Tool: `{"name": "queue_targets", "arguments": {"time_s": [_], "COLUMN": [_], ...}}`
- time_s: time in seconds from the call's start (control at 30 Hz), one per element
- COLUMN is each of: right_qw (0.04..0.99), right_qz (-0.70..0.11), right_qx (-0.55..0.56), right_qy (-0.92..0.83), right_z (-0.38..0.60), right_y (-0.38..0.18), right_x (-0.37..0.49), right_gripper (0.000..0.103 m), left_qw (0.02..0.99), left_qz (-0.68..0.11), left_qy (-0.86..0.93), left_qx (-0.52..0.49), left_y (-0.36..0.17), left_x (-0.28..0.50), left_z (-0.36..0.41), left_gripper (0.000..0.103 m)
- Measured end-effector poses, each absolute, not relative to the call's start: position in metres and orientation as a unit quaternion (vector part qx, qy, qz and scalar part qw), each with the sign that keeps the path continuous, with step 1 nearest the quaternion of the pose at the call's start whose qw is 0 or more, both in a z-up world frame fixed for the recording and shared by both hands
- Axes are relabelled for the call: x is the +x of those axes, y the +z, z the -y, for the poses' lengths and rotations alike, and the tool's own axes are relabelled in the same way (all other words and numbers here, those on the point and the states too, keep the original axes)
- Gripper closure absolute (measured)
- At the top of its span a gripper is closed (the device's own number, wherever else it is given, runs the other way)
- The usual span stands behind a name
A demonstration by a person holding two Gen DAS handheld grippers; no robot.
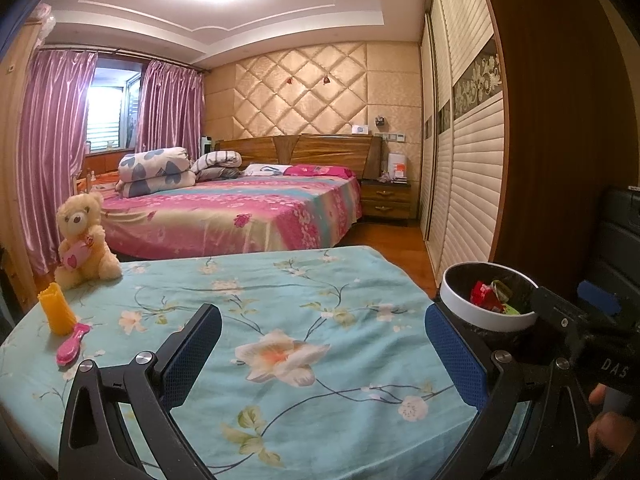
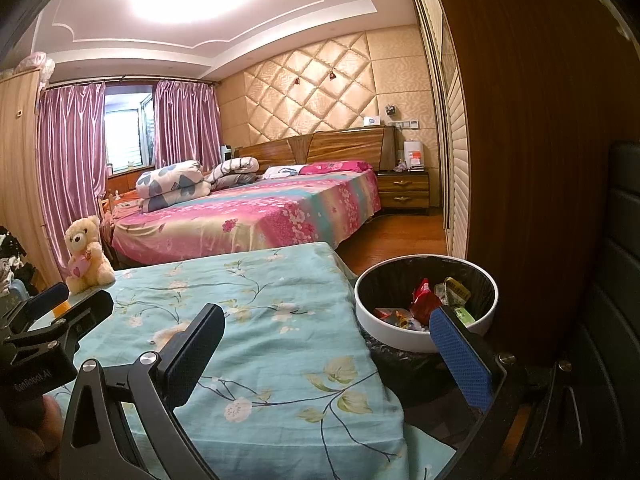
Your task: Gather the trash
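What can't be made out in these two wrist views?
- Trash bin contents: the right gripper finger covers part in the right view; the right gripper's body covers part in the left view.
- Wrappers: print too small to read.
- Yellow cup: almost hidden behind the left gripper in the right view.
- Table near edge: cut off by both frames.

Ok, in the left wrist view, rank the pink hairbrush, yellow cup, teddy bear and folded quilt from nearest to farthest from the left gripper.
1. Pink hairbrush, table's left edge, nearest the left gripper.
2. Yellow cup, just behind it.
3. Teddy bear, table's far left corner.
4. Folded quilt, on the bed.
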State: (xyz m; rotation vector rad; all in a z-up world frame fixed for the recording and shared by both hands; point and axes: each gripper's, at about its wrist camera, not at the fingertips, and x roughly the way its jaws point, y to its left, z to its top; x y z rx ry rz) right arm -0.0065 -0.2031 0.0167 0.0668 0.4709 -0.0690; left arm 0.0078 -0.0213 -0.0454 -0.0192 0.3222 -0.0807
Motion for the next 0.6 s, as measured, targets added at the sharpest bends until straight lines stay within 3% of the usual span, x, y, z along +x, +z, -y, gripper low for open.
{"name": "queue_targets", "arguments": {"time_s": [0.6], "right_qw": [0.971], "right_qz": [-0.234], "right_qx": [0.033], "right_qy": [-0.034], "right_z": [0.2035], "right_y": [0.0171], "right_x": [-0.0068], "right_gripper": [0.000], "left_qw": [0.986], "left_qz": [-0.163], "left_qy": [-0.046], "left_qx": [-0.008], "left_y": [-0.0442], "left_x": [0.0085], "left_z": [0.0198], "left_gripper": [0.001]}}
